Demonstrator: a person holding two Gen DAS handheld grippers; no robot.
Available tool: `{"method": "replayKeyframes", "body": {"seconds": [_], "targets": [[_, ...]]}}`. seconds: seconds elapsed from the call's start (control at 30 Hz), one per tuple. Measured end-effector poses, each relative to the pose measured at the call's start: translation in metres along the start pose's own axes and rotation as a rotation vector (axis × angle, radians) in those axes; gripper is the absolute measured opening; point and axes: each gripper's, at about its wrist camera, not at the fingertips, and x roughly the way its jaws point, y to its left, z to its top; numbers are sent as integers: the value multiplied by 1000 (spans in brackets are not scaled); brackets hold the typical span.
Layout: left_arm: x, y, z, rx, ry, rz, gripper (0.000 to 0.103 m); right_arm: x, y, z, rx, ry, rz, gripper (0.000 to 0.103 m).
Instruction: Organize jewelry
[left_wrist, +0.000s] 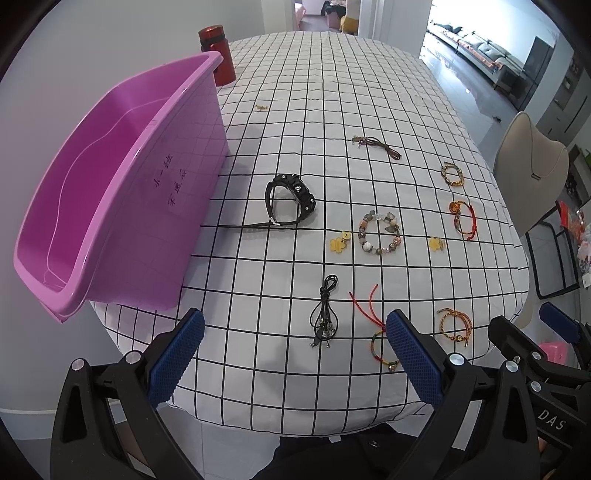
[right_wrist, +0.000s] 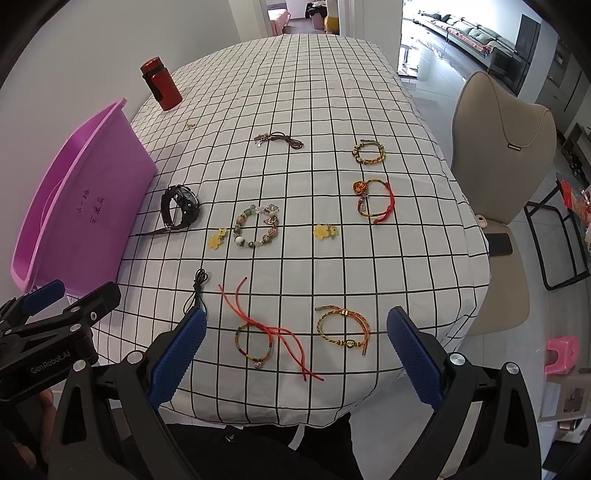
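Note:
Several pieces of jewelry lie spread on the checked tablecloth (right_wrist: 332, 92). A black watch (left_wrist: 290, 201) sits beside the empty purple tub (left_wrist: 110, 177). A beaded bracelet (right_wrist: 256, 229) lies mid-table, a black cord necklace (left_wrist: 325, 314) and a red-cord bracelet (right_wrist: 258, 343) near the front edge, next to a gold braided bracelet (right_wrist: 343, 328). My left gripper (left_wrist: 295, 354) is open and empty above the front edge, over the black cord. My right gripper (right_wrist: 295, 354) is open and empty above the red-cord and gold bracelets.
A red bottle (right_wrist: 160, 85) stands at the back left behind the tub. Two yellow flower charms (right_wrist: 218, 238) flank the beaded bracelet. A beige chair (right_wrist: 506, 177) stands at the table's right side, with a phone (right_wrist: 500, 243) on its seat. A pink stool (right_wrist: 561, 354) is on the floor.

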Motion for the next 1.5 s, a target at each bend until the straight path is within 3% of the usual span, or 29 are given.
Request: {"method": "replayKeyframes", "body": {"seconds": [1.5], "targets": [[-3,5,-1,-3,-14,-7,97,-3,5,-6,9,-10,-3,94]]}}
